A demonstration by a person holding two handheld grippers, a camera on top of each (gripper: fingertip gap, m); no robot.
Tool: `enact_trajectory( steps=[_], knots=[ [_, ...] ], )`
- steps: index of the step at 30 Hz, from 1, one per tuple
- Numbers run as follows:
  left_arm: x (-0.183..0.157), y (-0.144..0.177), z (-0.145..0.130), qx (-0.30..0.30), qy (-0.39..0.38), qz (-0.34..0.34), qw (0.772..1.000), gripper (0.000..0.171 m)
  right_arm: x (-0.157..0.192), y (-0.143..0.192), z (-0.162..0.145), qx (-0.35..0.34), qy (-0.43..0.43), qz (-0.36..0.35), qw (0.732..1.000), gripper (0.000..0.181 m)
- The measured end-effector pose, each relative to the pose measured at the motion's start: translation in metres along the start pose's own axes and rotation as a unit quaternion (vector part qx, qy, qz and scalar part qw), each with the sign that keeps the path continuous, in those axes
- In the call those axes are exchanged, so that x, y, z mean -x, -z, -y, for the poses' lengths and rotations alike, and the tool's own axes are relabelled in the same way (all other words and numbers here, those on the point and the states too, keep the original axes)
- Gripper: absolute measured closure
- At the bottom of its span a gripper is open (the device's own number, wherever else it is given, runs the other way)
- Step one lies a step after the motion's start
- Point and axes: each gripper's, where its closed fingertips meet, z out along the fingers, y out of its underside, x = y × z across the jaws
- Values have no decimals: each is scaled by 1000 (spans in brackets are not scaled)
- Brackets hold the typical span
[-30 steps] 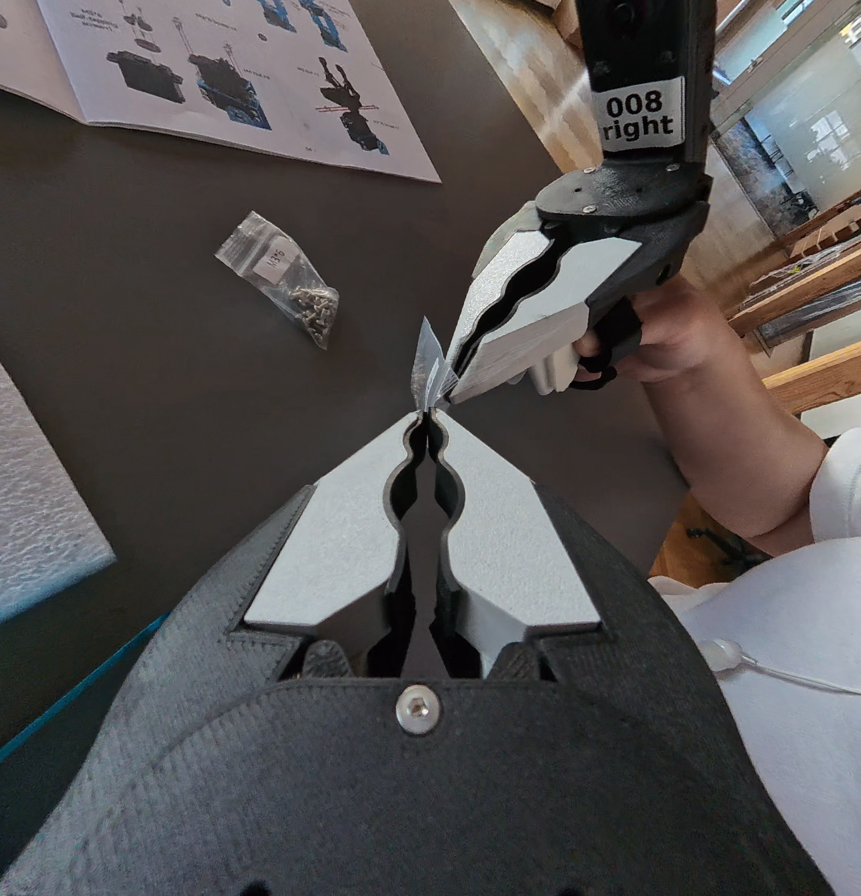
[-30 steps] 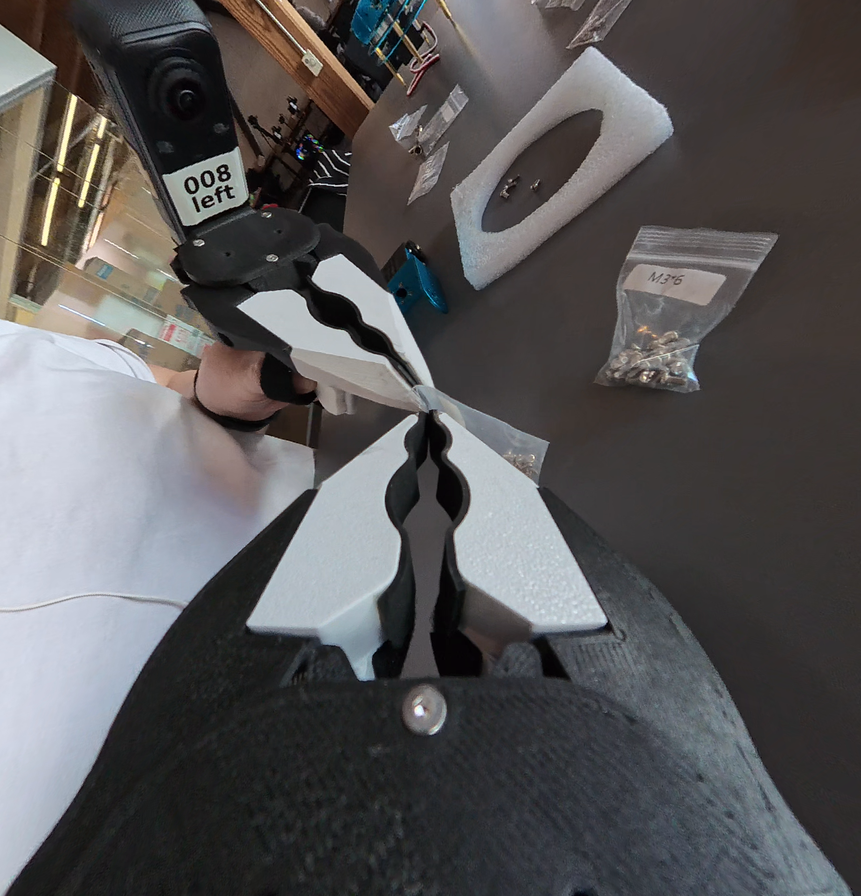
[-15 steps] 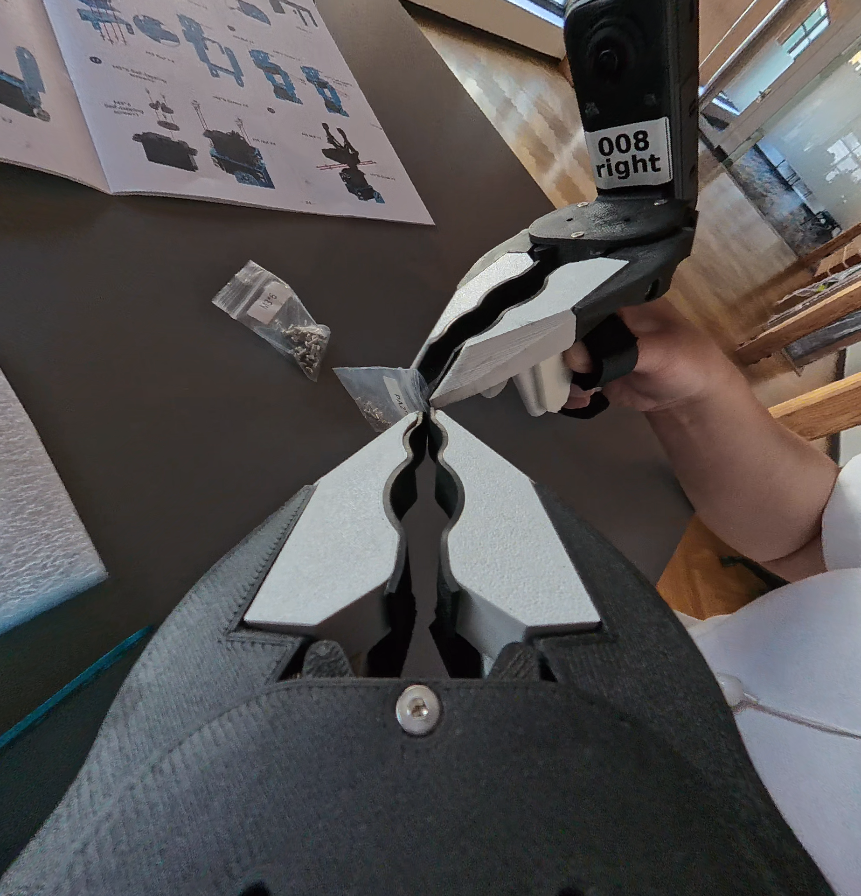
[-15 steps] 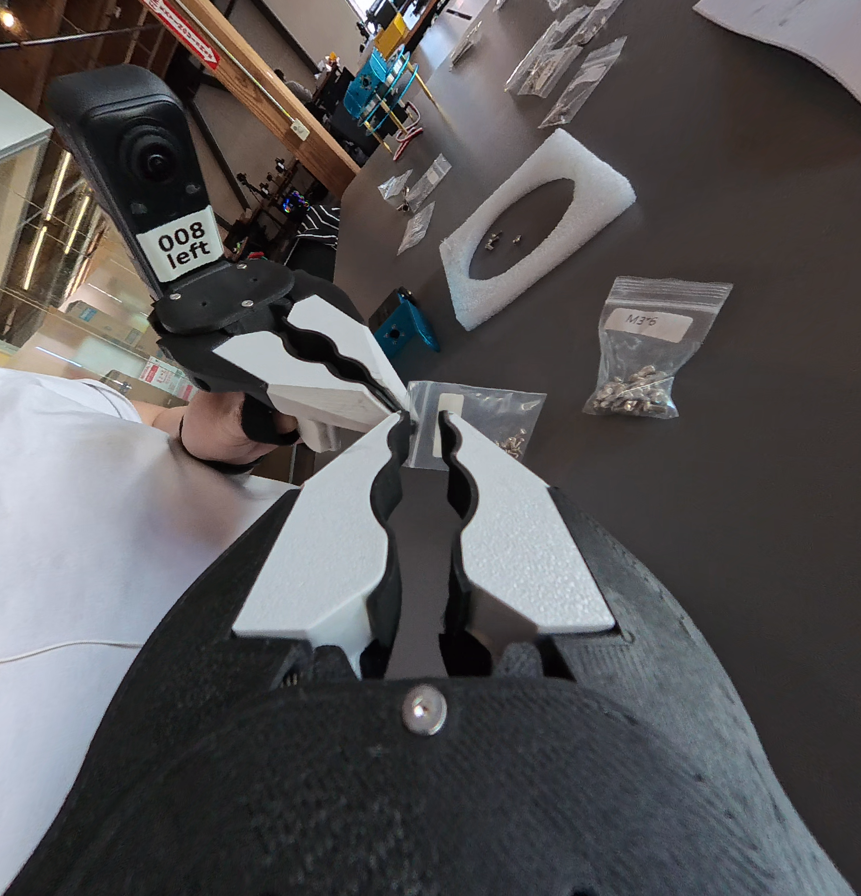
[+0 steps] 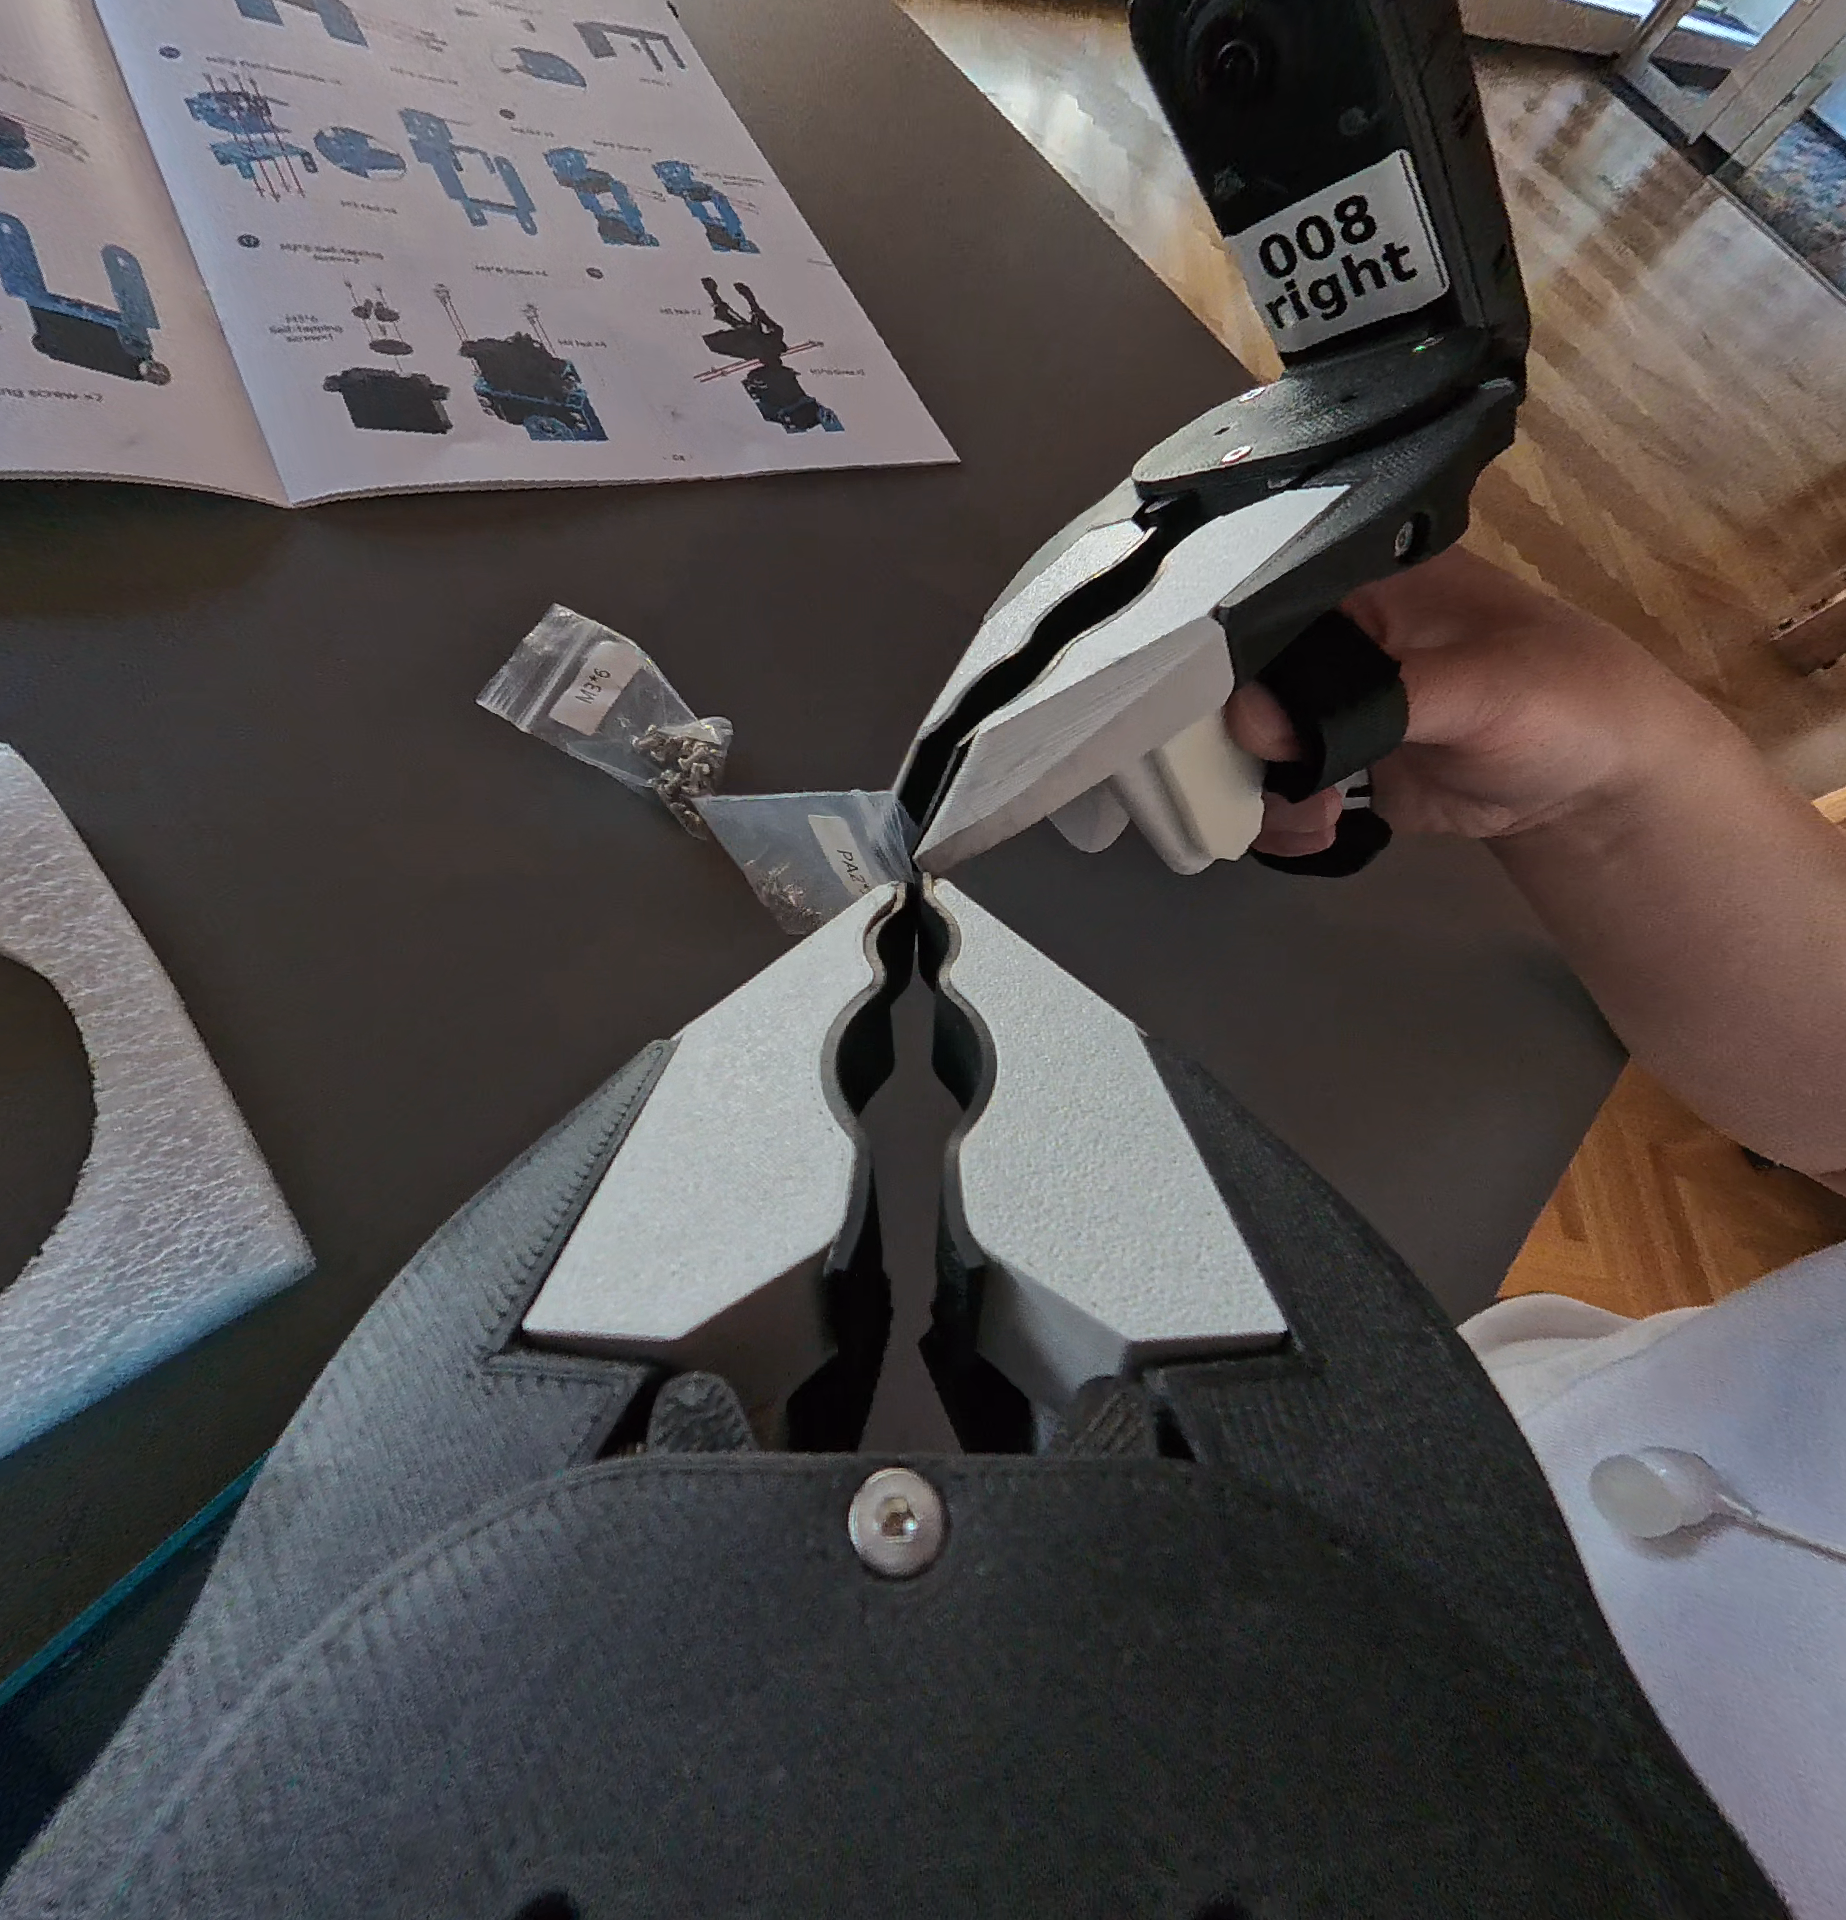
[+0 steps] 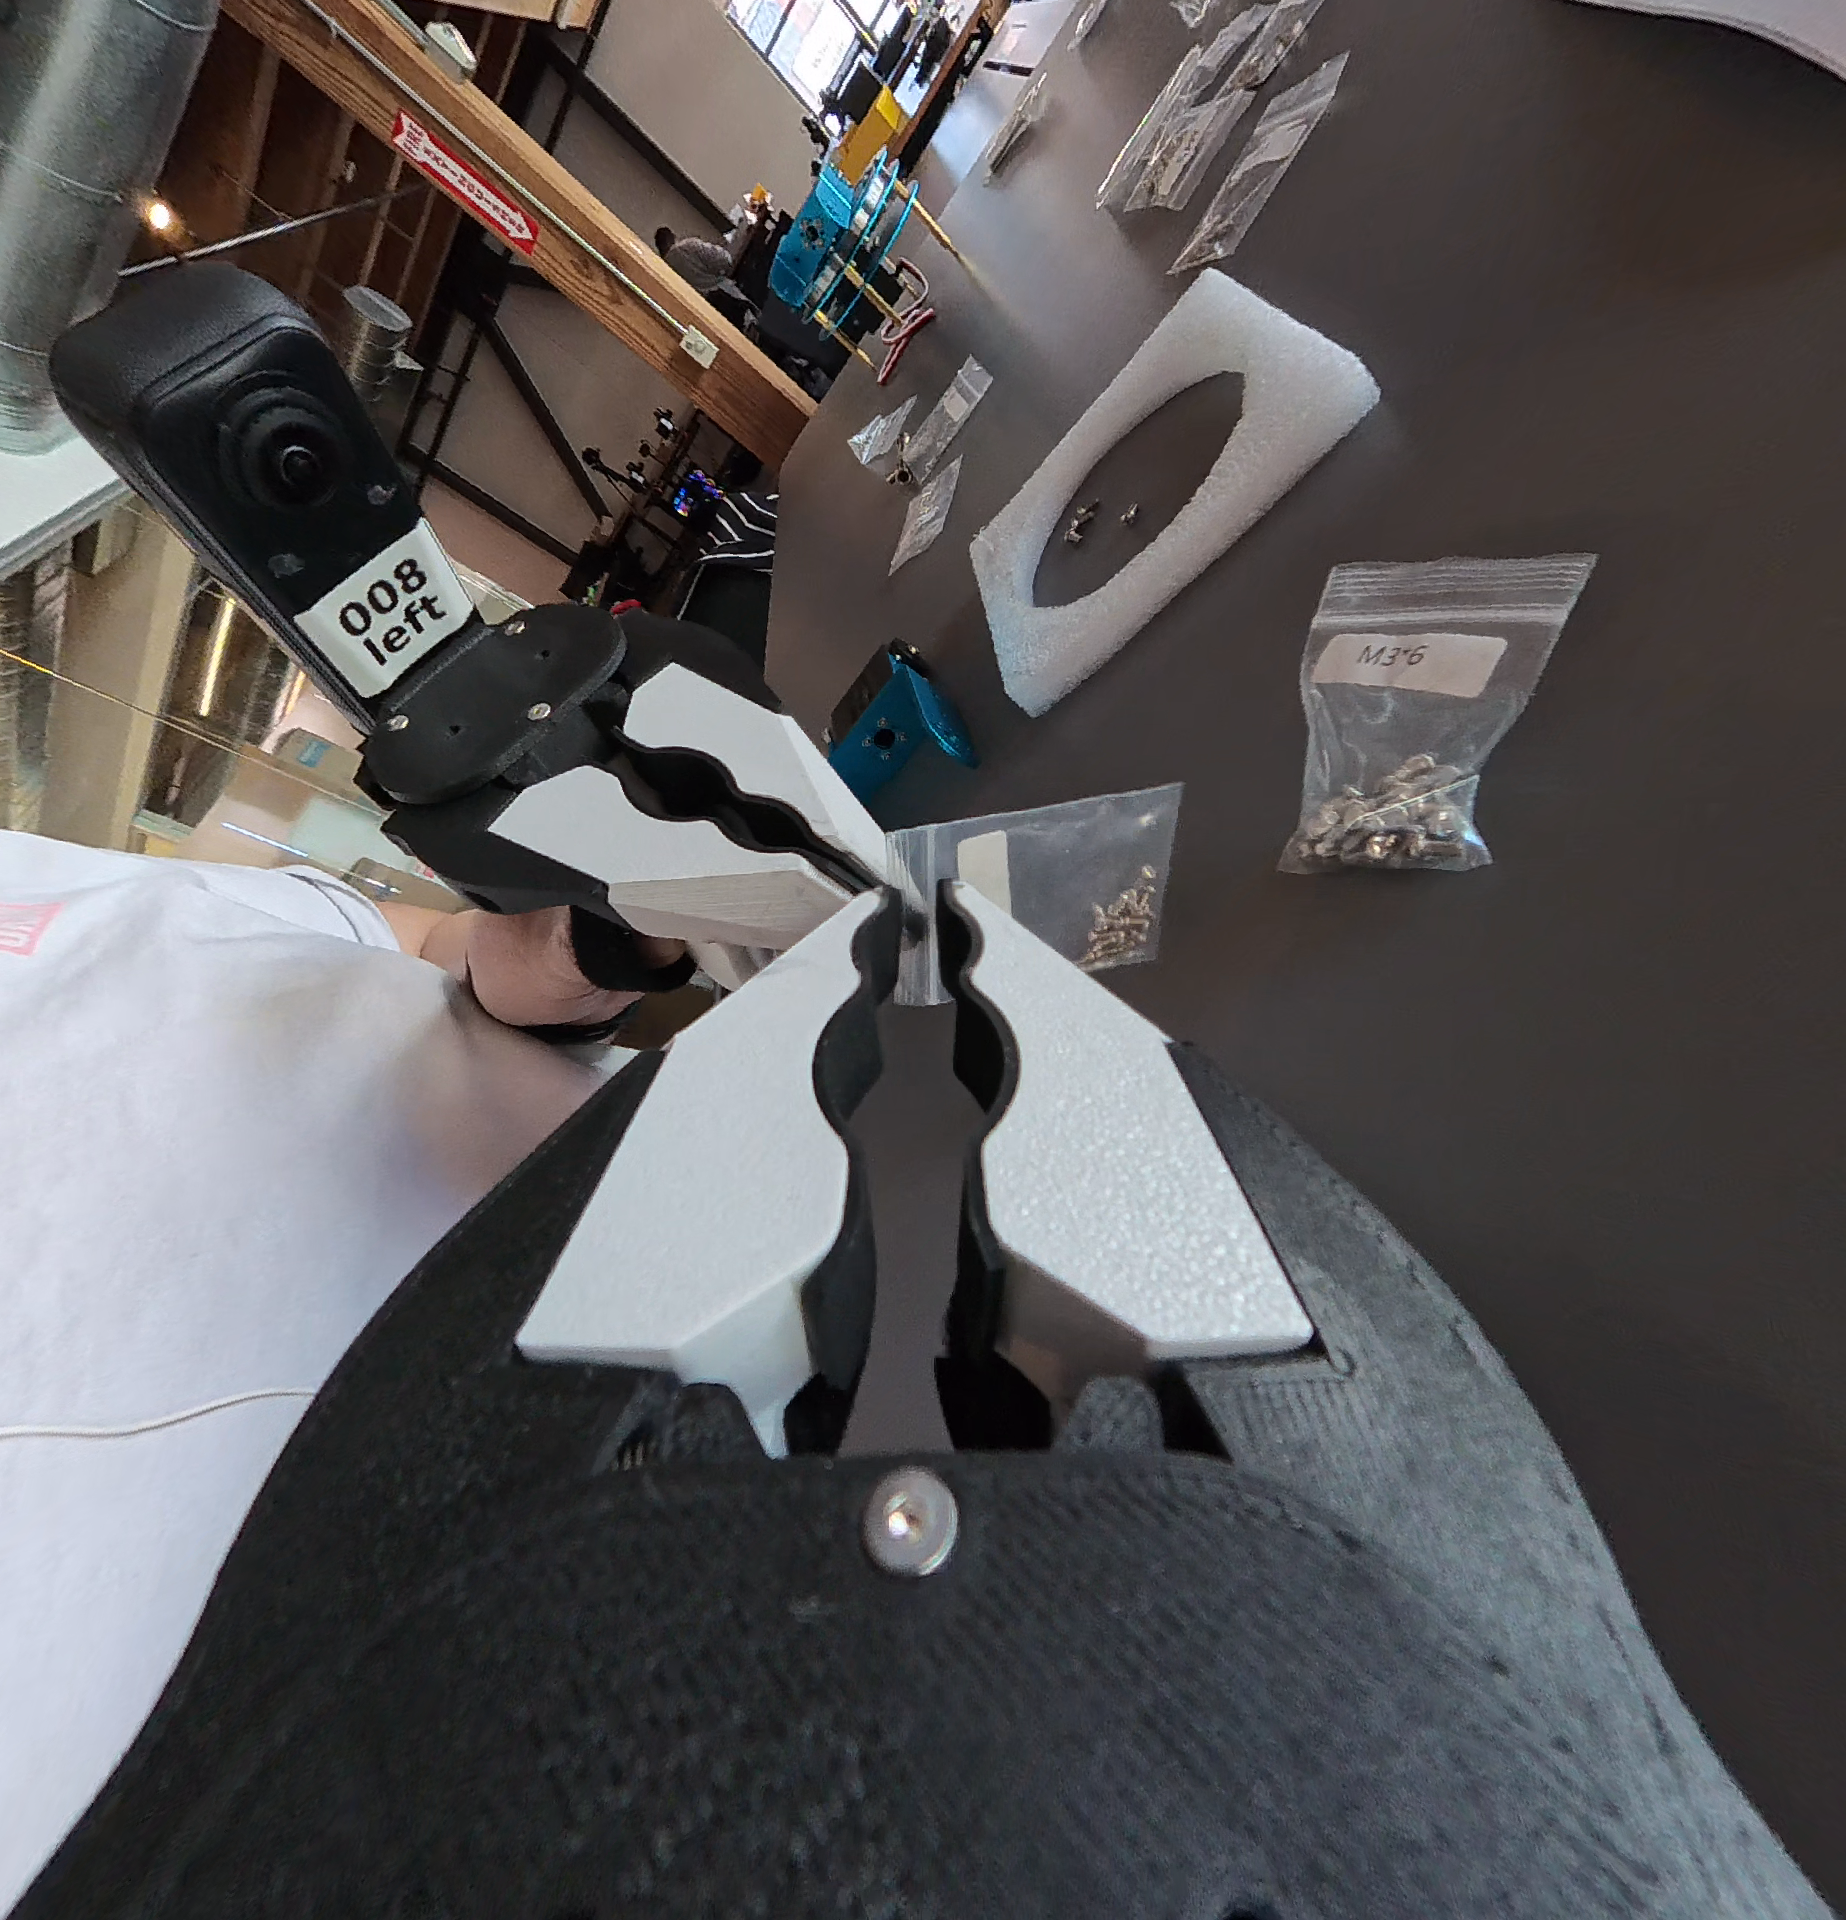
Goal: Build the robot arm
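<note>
A small clear zip bag (image 5: 794, 862) with a white label and a few small screws hangs above the dark table (image 5: 379, 935). My left gripper (image 5: 916, 886) is shut on the bag's top edge. In the right wrist view the bag (image 6: 1064, 873) stretches to the right from the left gripper's tips. My right gripper (image 6: 916, 896) is open by a narrow gap, and the bag's top strip lies between its jaws. In the left wrist view the right gripper (image 5: 914, 831) comes in from the upper right, its tips just above my left tips.
A larger bag of screws (image 5: 607, 707) lies on the table; it also shows in the right wrist view (image 6: 1407, 727). An open instruction booklet (image 5: 483, 260) lies at the back. White foam with an oval cut-out (image 6: 1179, 520), a blue part (image 6: 898, 738) and several bags (image 6: 1210, 135) lie farther off.
My right gripper, shut on the bag one second ago, has opened a little. The bag has turned from edge-on to flat, and the left gripper still grips it.
</note>
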Motion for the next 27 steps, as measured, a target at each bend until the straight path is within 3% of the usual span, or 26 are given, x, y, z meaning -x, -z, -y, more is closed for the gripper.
enact_trajectory(
  steps=[14,27],
  knots=[
    [-4,1,-1,-7,-14,-14,1000,171,1,1,-3,13,7,15,1000,181],
    [20,-1,-9,2,39,21,999,171,-16,-8,-5,5,136,-150,979,181]
  ],
)
